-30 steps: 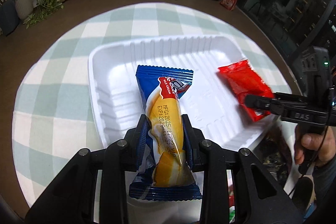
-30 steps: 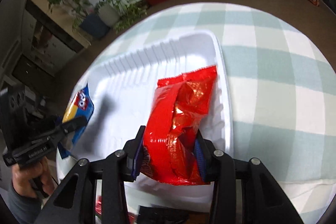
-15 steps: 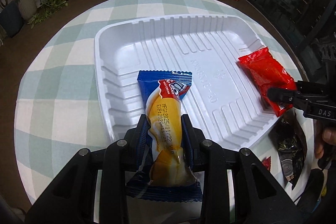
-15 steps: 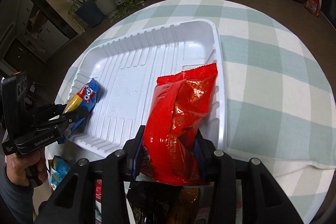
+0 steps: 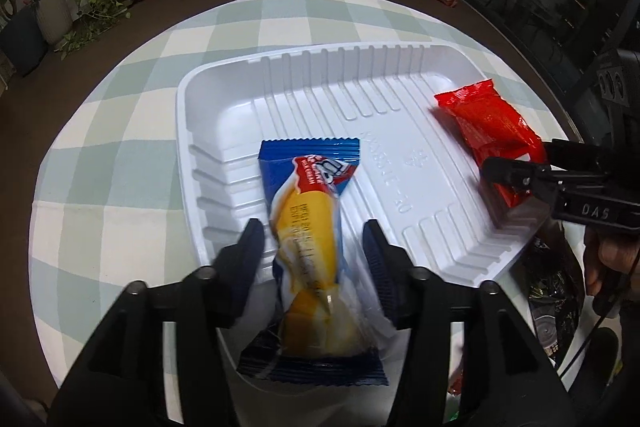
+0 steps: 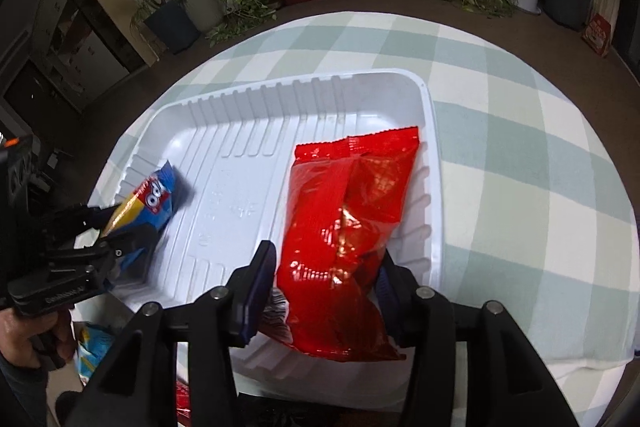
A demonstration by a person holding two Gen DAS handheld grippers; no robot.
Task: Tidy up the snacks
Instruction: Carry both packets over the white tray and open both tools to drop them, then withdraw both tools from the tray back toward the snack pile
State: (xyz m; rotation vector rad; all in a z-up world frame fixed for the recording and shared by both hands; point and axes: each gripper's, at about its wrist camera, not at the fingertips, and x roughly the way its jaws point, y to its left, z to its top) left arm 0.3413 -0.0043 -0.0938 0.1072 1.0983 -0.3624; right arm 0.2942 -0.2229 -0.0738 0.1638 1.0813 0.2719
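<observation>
Currently, status by item:
Left gripper [image 5: 312, 245]: jaws have just been opening; they stand apart with a gap on each side of the blue-and-yellow snack bar wrapper [image 5: 310, 227] between them, pads off it.
Blue-and-yellow snack bar wrapper: far end lies inside the white ribbed plastic tray [image 5: 320, 99], left side; near end overhangs the near rim.
Right gripper [image 6: 328, 267]: jaws have just been opening — spread, the crinkled red foil snack bag [image 6: 352, 211] between them, not pressed.
Red foil snack bag: in the tray along its right wall, near end over the rim.
Tray: rests on a round table with a green-and-white checked cloth [image 6: 520, 155].
</observation>
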